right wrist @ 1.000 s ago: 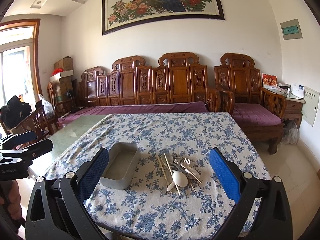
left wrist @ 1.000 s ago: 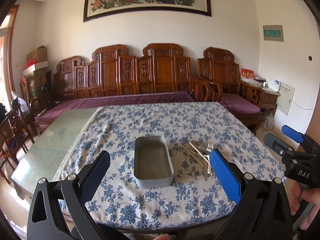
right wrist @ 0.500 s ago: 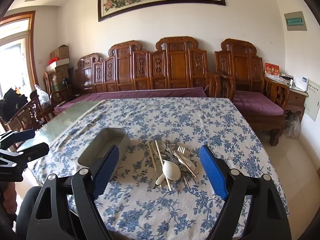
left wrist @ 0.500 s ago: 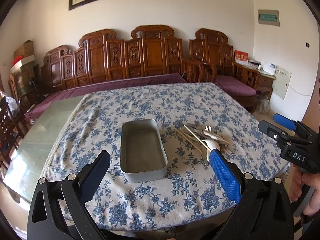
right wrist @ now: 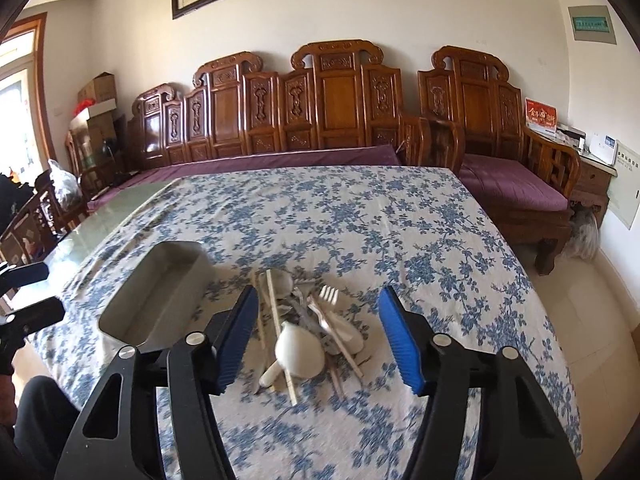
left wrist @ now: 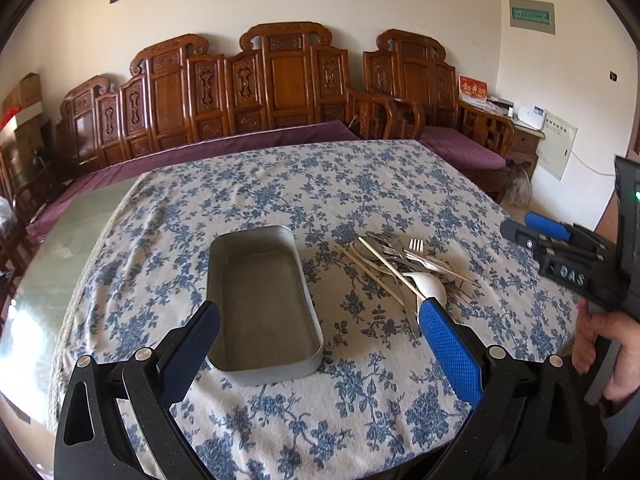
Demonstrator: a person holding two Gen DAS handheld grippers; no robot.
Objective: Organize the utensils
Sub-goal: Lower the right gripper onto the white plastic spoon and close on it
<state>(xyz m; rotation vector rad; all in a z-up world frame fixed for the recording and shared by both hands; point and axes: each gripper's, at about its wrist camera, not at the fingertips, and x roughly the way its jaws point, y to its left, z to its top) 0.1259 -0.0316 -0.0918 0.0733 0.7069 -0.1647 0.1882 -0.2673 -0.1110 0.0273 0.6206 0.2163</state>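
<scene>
A grey metal tin stands empty on the blue-flowered tablecloth; it shows at the left in the right wrist view. To its right lies a pile of utensils: a white ceramic spoon, a fork, metal spoons and wooden chopsticks. My left gripper is open and empty above the tin's near end. My right gripper is open and empty, its jaws either side of the pile, just above it. It also shows at the right in the left wrist view.
The cloth covers part of a glass-topped table. A carved wooden bench with purple cushions runs along the far side. A wooden armchair stands at the right.
Both grippers have moved forward and down toward the table. The right gripper now frames the utensil pile; the left one is over the tin's near end. Nothing was picked up.
</scene>
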